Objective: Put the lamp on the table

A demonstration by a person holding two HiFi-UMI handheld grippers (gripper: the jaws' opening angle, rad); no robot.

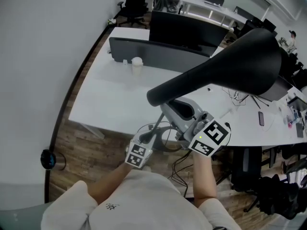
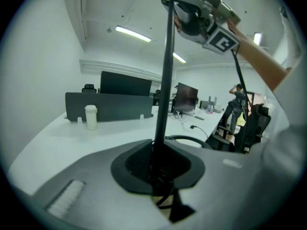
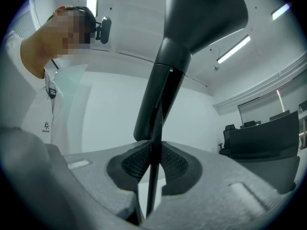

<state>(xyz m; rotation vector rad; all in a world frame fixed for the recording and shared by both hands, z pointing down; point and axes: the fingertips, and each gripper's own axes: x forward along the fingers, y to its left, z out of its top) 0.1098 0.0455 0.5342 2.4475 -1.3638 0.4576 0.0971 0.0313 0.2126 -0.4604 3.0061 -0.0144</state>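
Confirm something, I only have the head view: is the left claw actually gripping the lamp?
Observer: Yes. The left claw is shut on the thin black lamp pole.
Operator: And the right one?
Observer: The right claw is shut on the same pole, just below the black shade.
Operator: Which grip is higher?
Observer: The right. In the left gripper view the pole runs up from the left claw to the right claw at the top.

lamp: black | tabletop: white | cup: white | divider panel: dark grey | floor: brown wood grain | marker cube: black-and-white squares
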